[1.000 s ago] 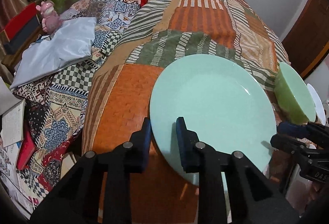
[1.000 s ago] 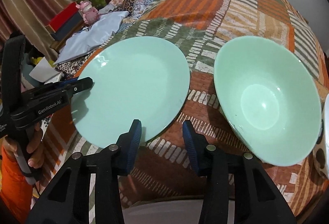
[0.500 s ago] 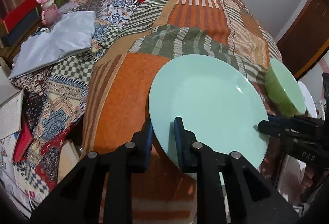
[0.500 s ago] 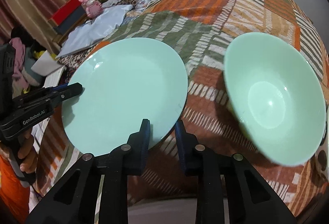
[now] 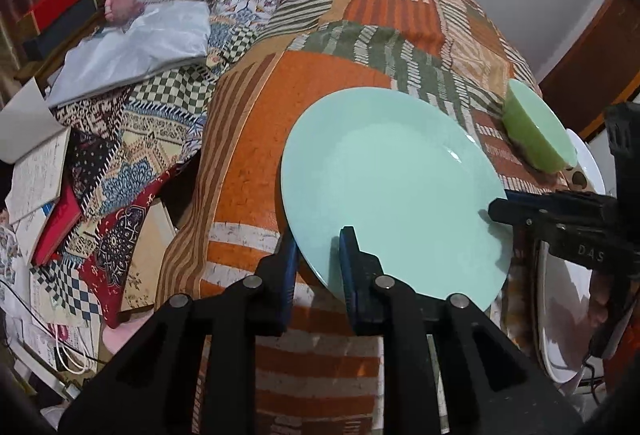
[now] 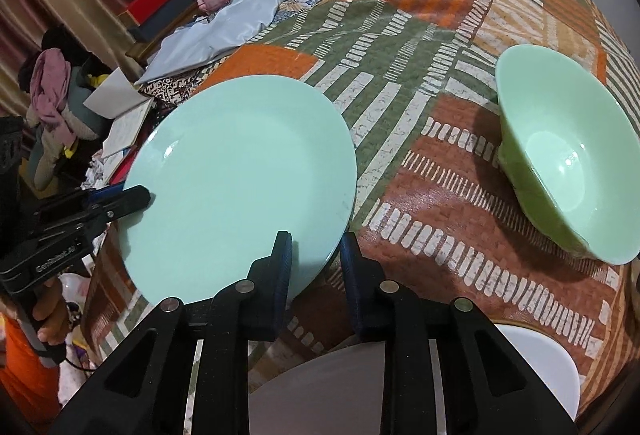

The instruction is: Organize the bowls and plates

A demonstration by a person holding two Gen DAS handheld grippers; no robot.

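while raised off the patchwork cloth, mint plate clamped at its left rim by left gripper and at its near rim by right gripper; green bowl well apart to the right.

Open quilt lies between plate and bowl; white plates crowd the near edge.
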